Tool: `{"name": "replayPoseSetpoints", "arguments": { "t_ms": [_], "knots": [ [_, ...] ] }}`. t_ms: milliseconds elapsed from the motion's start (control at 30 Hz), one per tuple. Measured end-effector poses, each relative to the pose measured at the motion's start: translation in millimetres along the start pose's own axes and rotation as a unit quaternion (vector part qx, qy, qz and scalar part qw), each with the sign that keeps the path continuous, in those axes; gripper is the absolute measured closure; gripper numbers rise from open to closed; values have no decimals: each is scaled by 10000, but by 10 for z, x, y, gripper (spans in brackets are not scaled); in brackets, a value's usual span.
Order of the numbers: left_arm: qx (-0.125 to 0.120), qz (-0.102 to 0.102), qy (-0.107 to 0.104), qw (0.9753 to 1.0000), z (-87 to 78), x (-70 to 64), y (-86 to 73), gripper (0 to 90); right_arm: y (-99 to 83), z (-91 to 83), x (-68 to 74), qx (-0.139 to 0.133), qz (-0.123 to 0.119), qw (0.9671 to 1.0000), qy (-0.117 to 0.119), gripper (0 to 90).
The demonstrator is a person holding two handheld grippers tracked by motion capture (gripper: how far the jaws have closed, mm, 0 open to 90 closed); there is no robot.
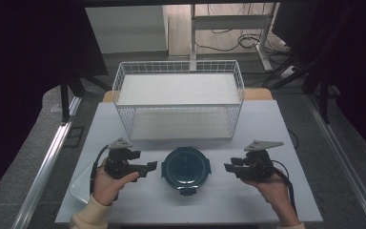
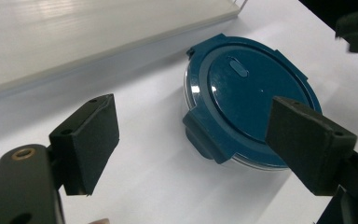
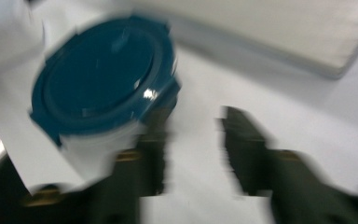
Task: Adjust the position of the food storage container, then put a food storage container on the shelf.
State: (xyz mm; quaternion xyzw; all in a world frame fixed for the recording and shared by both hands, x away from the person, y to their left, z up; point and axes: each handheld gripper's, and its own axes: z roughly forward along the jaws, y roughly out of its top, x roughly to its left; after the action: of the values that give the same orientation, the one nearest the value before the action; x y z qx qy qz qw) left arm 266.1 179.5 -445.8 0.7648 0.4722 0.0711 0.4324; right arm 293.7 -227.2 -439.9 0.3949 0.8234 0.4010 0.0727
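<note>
Your left gripper [image 1: 151, 167] was held with its jaws spread wide and nothing between them, pointing toward three o'clock at the round blue-lidded container [image 1: 186, 168]; in the left gripper view the two black pads [image 2: 89, 140] stood well apart, the far one overlapping the lid's rim in the picture without clearly touching it; your right gripper [image 1: 228, 168] mirrored it from the other flank, pointing toward nine o'clock, jaws parted and empty, though its own view was smeared by motion and showed little more than a gap between the fingers [image 3: 242, 140]; the container [image 2: 249, 100] sat on the white table [image 1: 276, 191] midway between the two tools, near the front edge, with the wire basket [image 1: 178, 98] standing beyond it at twelve o'clock, apart from it; judging from the clear wall under the lid, you probably had a rigid glass or hard plastic tub there, empty as far as could be told and so fairly light, yet smooth-sided and likely to slip in flat pads; the lid [image 3: 102, 74] was stiff, held down by snap flaps, one [image 2: 205, 137] facing your left tool; those flaps looked the better purchase, since a squeeze across the rounded body could have let it skate on the table; a translucent tray [image 1: 80, 183] lay at about eight o'clock of the container, under your left hand [image 1: 107, 183].
</note>
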Motion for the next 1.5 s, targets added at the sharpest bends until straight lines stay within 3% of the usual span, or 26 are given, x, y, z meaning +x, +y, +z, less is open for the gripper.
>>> {"name": "replayPoseSetpoints", "arguments": {
  "t_ms": [33,167,400,500,667,1000,1267,1400,1500],
  "knots": [
    [0,0,0,10000,0,0,0,172,0,0,0,0,0,10000,0,507],
    [-75,-20,28,10000,-42,-3,10,167,-3,-59,-86,-240,324,9992,65,311],
    [-109,-44,38,9999,-60,9,-5,161,-1,21,-36,-232,275,9992,199,197],
    [-96,-45,46,9999,-57,8,-17,158,-2,46,-25,-210,204,9994,172,182],
    [-117,-49,36,9999,-41,-22,4,147,17,85,-1,-195,282,9993,126,133],
    [-102,-146,-135,9998,27,-75,41,117,150,184,97,-125,408,9983,407,114],
    [-19,-390,-415,9984,166,-101,100,102,296,348,107,-110,624,9962,605,113],
    [41,-658,-622,9959,266,-106,88,99,311,416,144,-78,693,9952,679,110],
    [83,-739,-713,9947,307,-119,64,98,280,504,164,27,698,9948,739,105]
  ]
}}
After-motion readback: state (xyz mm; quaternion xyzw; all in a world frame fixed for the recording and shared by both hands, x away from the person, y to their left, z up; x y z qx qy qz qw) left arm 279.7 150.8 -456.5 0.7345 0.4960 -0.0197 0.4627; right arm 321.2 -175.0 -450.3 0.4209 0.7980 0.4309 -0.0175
